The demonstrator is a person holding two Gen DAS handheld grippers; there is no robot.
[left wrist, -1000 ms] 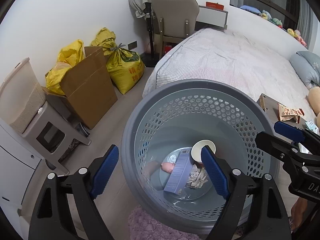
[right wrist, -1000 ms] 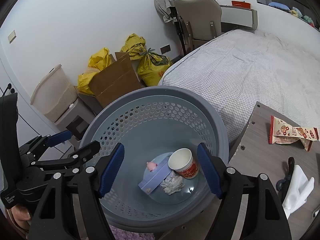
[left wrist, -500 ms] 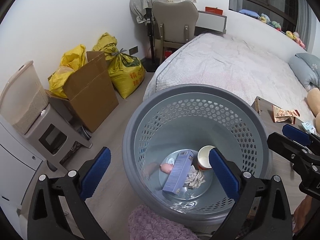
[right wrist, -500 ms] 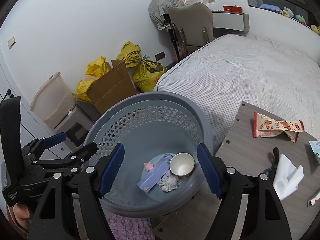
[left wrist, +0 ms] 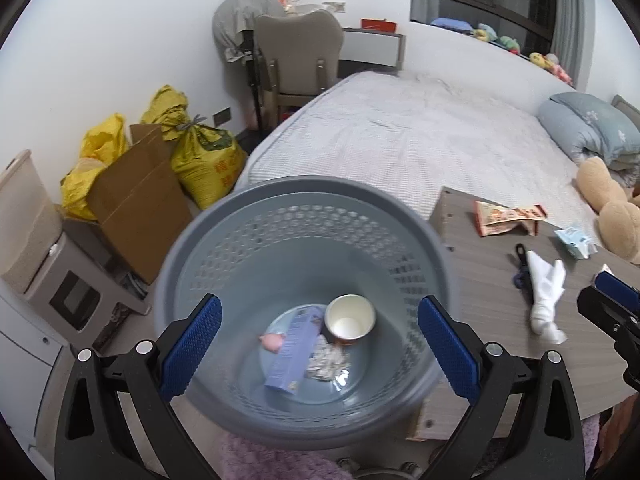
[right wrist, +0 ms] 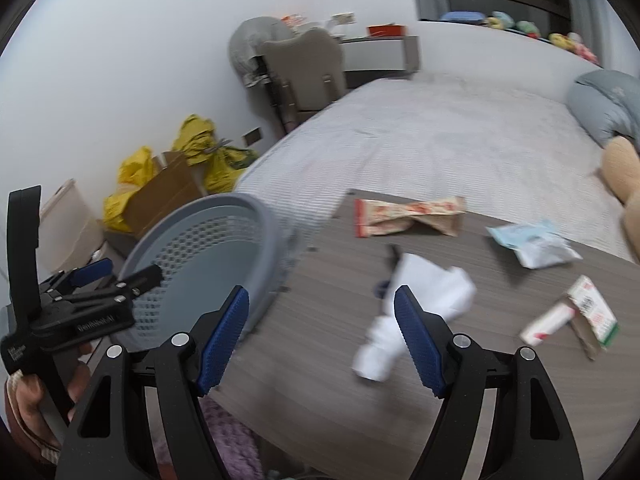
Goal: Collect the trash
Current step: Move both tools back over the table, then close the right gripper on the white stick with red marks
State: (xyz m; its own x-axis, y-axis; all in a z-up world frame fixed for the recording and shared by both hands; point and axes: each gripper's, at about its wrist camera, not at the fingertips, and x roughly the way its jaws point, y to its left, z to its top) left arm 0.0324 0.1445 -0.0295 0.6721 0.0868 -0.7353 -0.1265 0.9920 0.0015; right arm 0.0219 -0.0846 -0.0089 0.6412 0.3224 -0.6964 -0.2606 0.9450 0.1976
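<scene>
The right gripper [right wrist: 322, 338] hangs over the bench [right wrist: 320, 344] with its fingers spread wide and nothing between them. The crumpled white tissue [right wrist: 416, 312] lies on the bench straight ahead, its lower end just inside the right finger, its long axis running from near-left up to far-right (a black object shows from under its far end). The left gripper [left wrist: 318, 348], equally spread and empty, looks down into the grey basket [left wrist: 424, 240], where a paper cup [left wrist: 350, 322], a lilac box [left wrist: 294, 350] and foil scraps already lie. The right hand is plainly nearer the tissue; a snack wrapper [right wrist: 408, 216] waits farther back.
</scene>
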